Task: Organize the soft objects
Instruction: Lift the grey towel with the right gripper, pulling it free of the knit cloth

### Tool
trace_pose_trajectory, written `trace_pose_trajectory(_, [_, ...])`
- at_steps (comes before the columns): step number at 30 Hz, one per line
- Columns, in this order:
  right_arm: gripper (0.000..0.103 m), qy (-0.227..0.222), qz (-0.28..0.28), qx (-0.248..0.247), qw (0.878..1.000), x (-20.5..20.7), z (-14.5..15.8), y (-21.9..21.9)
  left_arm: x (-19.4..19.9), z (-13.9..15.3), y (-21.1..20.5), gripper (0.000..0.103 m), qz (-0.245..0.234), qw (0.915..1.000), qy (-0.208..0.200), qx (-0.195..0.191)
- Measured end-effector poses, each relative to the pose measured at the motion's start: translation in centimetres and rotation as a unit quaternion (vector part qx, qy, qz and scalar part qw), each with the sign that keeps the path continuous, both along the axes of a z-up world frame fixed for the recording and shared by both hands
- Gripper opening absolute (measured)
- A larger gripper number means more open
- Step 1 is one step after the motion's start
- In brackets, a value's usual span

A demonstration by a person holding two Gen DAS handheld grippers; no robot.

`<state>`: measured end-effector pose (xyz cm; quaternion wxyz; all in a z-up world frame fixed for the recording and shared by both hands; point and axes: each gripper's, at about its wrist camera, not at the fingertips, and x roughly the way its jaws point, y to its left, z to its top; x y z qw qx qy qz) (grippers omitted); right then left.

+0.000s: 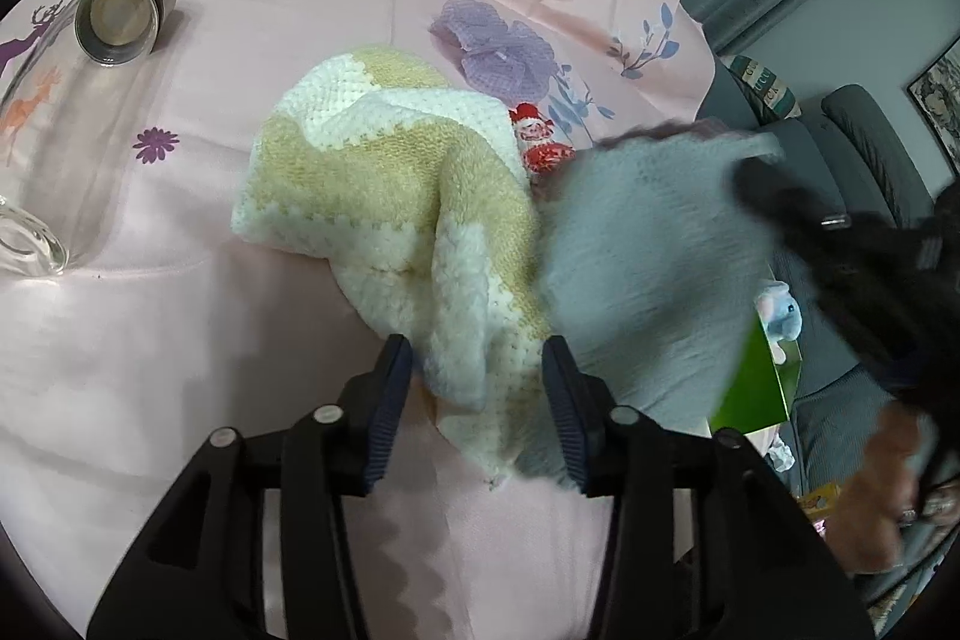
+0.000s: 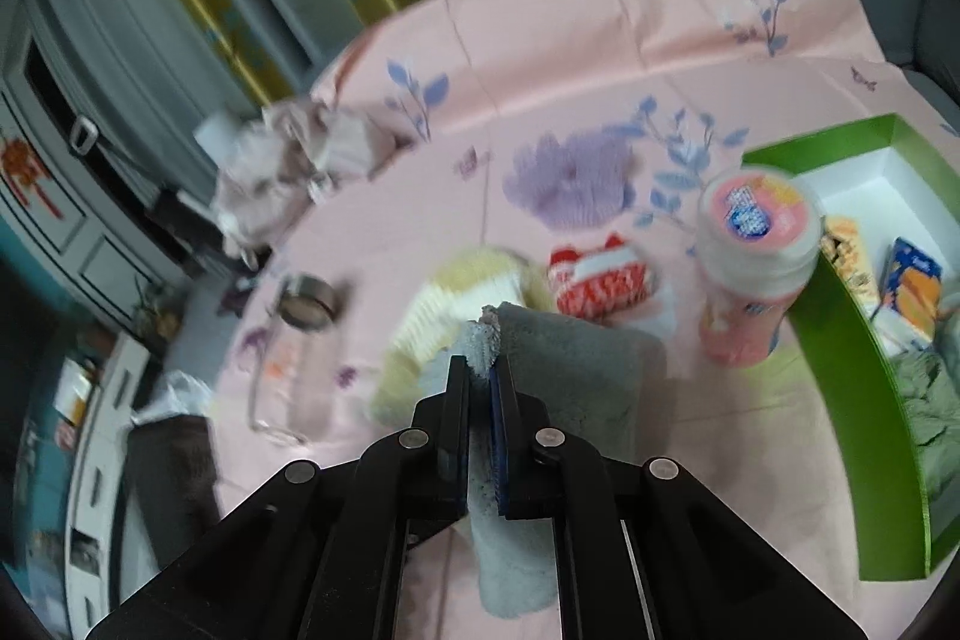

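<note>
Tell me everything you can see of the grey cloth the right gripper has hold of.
The grey cloth is a soft, fuzzy, towel-like piece, plain pale grey, blurred in both views. The right gripper is shut on one bunched edge, which sticks out past the fingertips and hangs below them. The rest drapes onto the pink sheet, lying against the yellow and white towel and reaching the left gripper. The red and white toy sits just beyond it.

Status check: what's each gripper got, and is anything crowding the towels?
Right gripper shut on grey towel. Left gripper around yellow towel corner, grip unclear. Small red toy touching both towels.
</note>
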<state>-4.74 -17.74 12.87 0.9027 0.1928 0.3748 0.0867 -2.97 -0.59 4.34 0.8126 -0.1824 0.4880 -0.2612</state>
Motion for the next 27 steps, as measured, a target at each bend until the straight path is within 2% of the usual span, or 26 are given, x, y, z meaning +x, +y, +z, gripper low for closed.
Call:
trace_pose_trajectory(4, [0.007,-0.041,-0.006,0.018,0.999,-1.6,2.4,-0.8,0.5,-0.4,-1.2,0.045,-0.006,0.9999,-0.005,0.01])
trace_pose_trajectory(7, [0.007,-0.059,-0.007,0.023,0.998,-2.4,3.5,-1.2,2.0,-1.6,-2.2,0.043,0.013,0.998,0.001,0.062])
trace_pose_trajectory(9, [0.007,-0.064,-0.004,0.027,0.998,-2.7,3.8,-1.4,3.4,-2.0,-2.5,0.038,0.024,0.9964,-0.005,0.081])
trace_pose_trajectory(11, [0.007,-0.065,-0.001,0.031,0.997,-2.6,3.9,-1.5,4.6,-2.0,-2.4,0.037,0.03,0.9956,-0.012,0.088])
trace_pose_trajectory(14, [0.007,-0.059,0.005,0.038,0.997,-2.5,3.8,-1.7,7.2,-2.2,-2.1,0.034,0.056,0.9909,-0.027,0.119])
trace_pose_trajectory(19, [0.007,-0.042,0.025,0.039,0.998,-2.3,3.2,-1.5,10.0,-1.8,-0.7,0.034,0.103,0.9881,-0.027,0.111])
trace_pose_trajectory(24, [0.007,-0.002,0.069,0.047,0.997,-1.3,1.6,-0.3,9.2,1.0,1.9,0.033,0.131,0.9869,-0.027,0.09])
trace_pose_trajectory(27, [0.007,0.022,0.109,0.083,0.99,-0.8,0.5,0.2,7.3,2.9,3.3,0.047,0.139,0.986,-0.046,0.08])
